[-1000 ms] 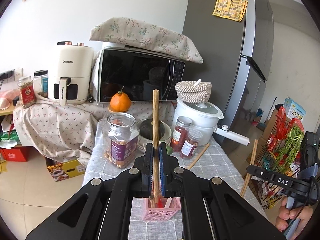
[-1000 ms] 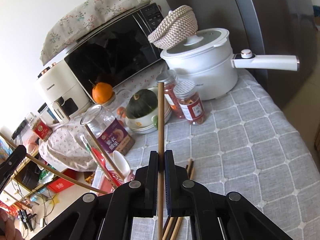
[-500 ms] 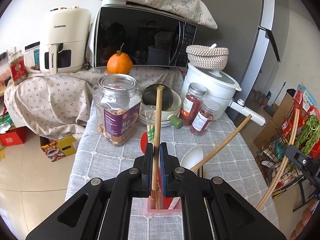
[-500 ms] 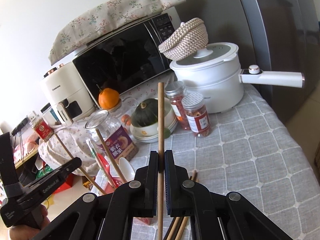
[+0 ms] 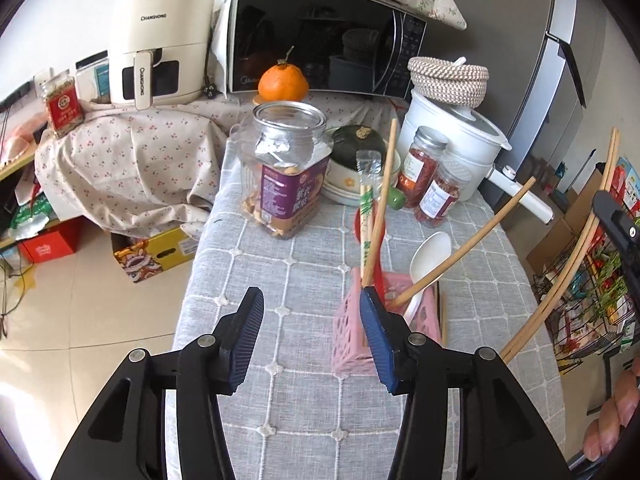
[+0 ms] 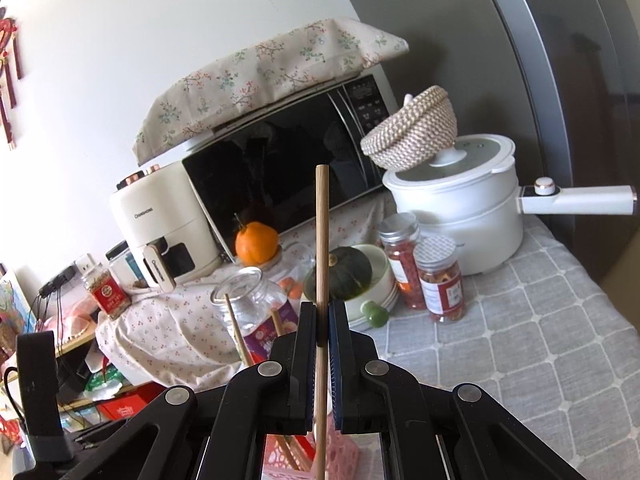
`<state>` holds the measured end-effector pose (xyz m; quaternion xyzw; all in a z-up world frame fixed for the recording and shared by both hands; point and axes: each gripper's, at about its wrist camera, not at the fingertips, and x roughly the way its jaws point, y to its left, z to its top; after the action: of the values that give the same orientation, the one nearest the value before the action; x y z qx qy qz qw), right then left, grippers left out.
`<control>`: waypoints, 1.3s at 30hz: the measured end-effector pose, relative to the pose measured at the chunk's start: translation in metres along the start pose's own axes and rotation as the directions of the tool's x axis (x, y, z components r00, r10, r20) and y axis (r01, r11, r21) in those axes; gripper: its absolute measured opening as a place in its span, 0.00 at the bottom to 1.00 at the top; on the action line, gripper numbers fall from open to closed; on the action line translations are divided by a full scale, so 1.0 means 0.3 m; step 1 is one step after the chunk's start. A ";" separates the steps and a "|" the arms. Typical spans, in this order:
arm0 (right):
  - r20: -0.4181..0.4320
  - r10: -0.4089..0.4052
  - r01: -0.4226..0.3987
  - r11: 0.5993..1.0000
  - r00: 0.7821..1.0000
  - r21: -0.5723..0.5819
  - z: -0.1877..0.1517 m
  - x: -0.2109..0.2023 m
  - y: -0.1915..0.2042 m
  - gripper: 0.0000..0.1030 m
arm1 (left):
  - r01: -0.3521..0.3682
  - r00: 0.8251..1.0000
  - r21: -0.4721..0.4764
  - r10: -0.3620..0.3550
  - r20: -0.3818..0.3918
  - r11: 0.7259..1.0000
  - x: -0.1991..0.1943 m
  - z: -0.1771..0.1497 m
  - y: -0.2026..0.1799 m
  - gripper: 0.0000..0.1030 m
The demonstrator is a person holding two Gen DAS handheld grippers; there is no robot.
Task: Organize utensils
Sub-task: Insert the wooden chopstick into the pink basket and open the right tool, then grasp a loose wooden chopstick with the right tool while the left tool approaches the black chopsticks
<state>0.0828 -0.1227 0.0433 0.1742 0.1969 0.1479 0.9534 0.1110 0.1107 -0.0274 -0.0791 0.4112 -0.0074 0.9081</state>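
Note:
A pink slotted utensil holder stands on the grey checked tablecloth. It holds wooden chopsticks, a wrapped pair, a white spoon and a long leaning chopstick. My left gripper is open and empty, just left of the holder, its right finger against it. My right gripper is shut on a single wooden chopstick, held upright above the holder. In the left wrist view the right gripper shows at the far right with a chopstick.
Behind the holder stand a snack jar, a bowl with a squash, two spice jars, a white pot, a microwave and an air fryer. The table's left edge drops to the floor.
My left gripper has opened and let go of its chopstick, which now stands in the pink holder. The left gripper has shifted left. My right gripper has risen with its chopstick.

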 end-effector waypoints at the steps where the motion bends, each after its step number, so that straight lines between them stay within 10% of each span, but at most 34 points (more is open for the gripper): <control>1: 0.009 0.005 -0.005 1.000 1.000 -0.004 0.001 0.006 0.017 0.05 | -0.003 1.000 -0.009 0.003 -0.017 1.000 0.004 -0.008 0.018 0.52; 18: 0.149 -0.082 0.110 0.975 0.986 -0.194 -0.064 0.188 0.264 0.05 | 0.050 0.996 -0.031 -0.052 -0.069 0.998 0.003 -0.048 0.105 0.52; 27: 0.093 -0.104 0.122 0.969 0.990 -0.216 -0.120 0.251 0.248 0.06 | 0.034 0.998 -0.007 -0.034 -0.061 0.999 0.011 -0.049 0.095 0.53; 39: 0.003 -0.038 0.038 0.989 0.999 -0.141 -0.031 0.088 0.153 0.50 | 0.030 0.998 0.036 -0.029 -0.047 0.999 -0.005 -0.066 0.031 0.70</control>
<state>0.0923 -0.0698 0.0447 0.1025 0.1892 0.1433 0.9660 0.0948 0.1174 -0.0407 -0.0682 0.4308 -0.0302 0.8994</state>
